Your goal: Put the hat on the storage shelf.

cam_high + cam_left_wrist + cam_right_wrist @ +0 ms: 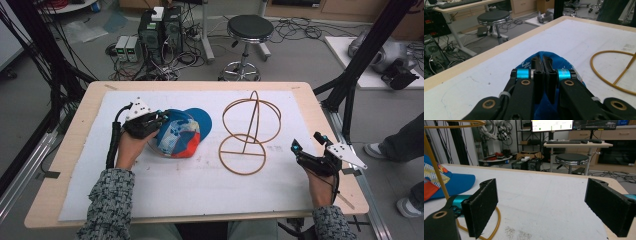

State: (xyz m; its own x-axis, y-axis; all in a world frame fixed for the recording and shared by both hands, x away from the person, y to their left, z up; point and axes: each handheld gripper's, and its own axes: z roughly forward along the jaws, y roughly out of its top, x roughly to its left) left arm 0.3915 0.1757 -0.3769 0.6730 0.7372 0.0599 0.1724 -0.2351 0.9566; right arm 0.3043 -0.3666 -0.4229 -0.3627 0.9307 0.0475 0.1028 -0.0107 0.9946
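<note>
High view: left tongs sit at the left edge of the cap, pinching its fabric. Cap is blue with red, white and yellow patches, lying on the white mat that covers the worktop, left of centre. Brim points away from the person, toward the far right.

Left gripper view: left tongs pressed together on a fold of blue cap cloth, which bulges up around and between the jaws. Jaws nearly meet, just the fabric between them. Part of the wire stand shows at the right, apart from the cap.

High view again: wire stand is just right of the cap, mid-worktop. It has a flat base ring on the mat, an upright rod and crossed hoops on top. Small gap between cap brim and stand; I can't tell whether they touch.

Right tongs are near the right edge of the worktop, right of the stand, held in the right hand, resting low.

Right gripper view: right tongs spread wide, bare mat between the pads. Stand's base ring passes just under the left pad, rod rising at far left. Cap lies behind the rod.

Stool and computer boxes stand on the floor beyond the worktop.
</note>
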